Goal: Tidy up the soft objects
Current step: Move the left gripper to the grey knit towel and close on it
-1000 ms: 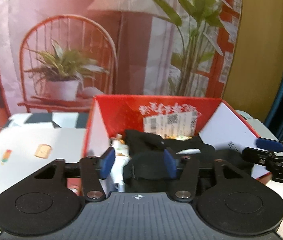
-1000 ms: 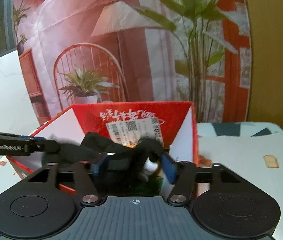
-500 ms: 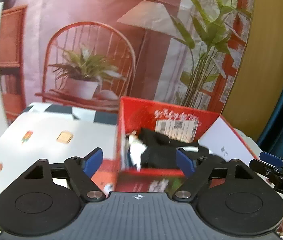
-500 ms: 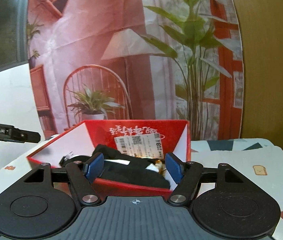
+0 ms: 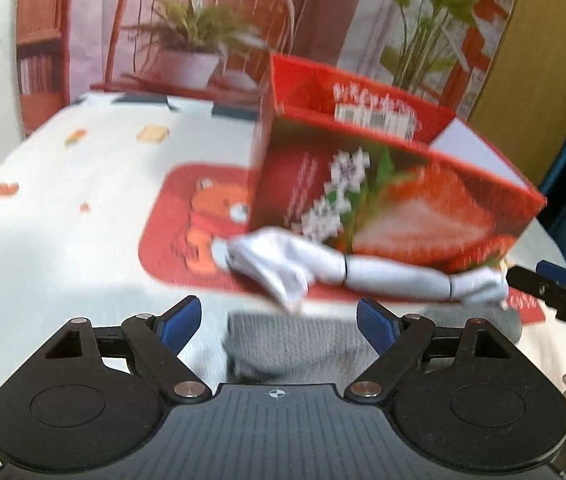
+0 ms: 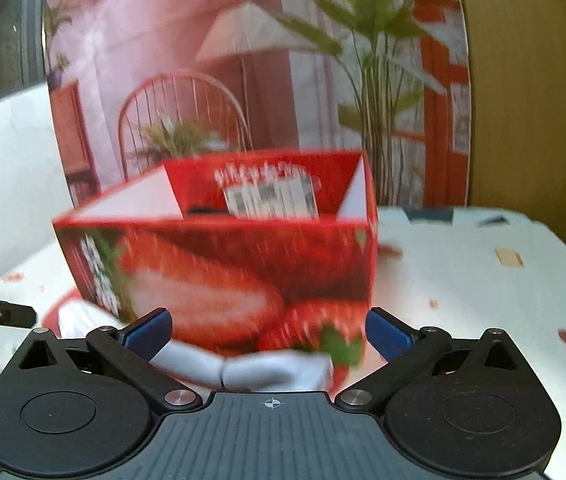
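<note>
Left gripper (image 5: 279, 322), spread and empty, hovered over a grey cloth (image 5: 303, 344) beside white socks (image 5: 363, 272) lying against the strawberry box (image 5: 395, 200) on the worktop (image 5: 63, 220); right gripper (image 6: 269, 330), its jaws opening and empty, faced the same box (image 6: 223, 272) above the socks (image 6: 267, 372).

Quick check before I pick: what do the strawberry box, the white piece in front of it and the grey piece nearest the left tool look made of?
Strawberry box: looks like printed cardboard, thin flat walls, plain white inside faces.
White piece: soft fabric, probably knit, limp and crumpled at one end; likely socks, but blur leaves that open.
Grey piece: looks like ribbed knit cloth, matte.
</note>
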Available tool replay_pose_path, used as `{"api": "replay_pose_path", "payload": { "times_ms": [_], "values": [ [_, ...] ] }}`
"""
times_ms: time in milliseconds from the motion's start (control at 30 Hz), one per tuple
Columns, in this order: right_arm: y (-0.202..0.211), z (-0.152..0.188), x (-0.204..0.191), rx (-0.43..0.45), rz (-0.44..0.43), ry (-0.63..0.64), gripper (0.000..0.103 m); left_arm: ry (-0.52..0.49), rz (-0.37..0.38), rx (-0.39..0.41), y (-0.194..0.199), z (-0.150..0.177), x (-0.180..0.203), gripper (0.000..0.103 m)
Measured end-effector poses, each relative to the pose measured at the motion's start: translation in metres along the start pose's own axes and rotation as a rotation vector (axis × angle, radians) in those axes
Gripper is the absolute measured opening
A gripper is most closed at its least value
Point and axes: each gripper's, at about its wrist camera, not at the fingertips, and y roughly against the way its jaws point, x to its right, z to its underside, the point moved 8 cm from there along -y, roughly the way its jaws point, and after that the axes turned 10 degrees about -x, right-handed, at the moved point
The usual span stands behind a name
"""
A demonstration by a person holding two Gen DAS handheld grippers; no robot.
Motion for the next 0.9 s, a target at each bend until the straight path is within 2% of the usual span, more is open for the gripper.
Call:
{"api": "replay_pose_path", "payload": {
  "times_ms": [200, 367, 467, 600, 900],
  "values": [
    [-0.01, 0.028, 0.006, -0.097, 0.01, -0.044, 0.101, 0.007, -0.015, -0.017, -0.009, 0.012, 0.0, 0.084],
    [-0.017, 0.041, -0.001, -0.146, -0.002, -0.054, 0.095, -0.005, -0.02, -0.028, -0.014, 0.021, 0.003, 0.083],
    [-0.021, 0.045, -0.006, -0.16, -0.013, -0.039, 0.091, -0.014, -0.026, -0.033, -0.018, 0.027, 0.005, 0.082],
    [-0.026, 0.05, -0.009, -0.185, -0.033, -0.051, 0.08, -0.015, -0.025, -0.031, -0.022, 0.03, 0.003, 0.081],
    [-0.029, 0.054, -0.011, -0.171, -0.03, -0.045, 0.078, -0.044, -0.054, 0.006, -0.028, 0.029, 0.008, 0.081]
  ]
}}
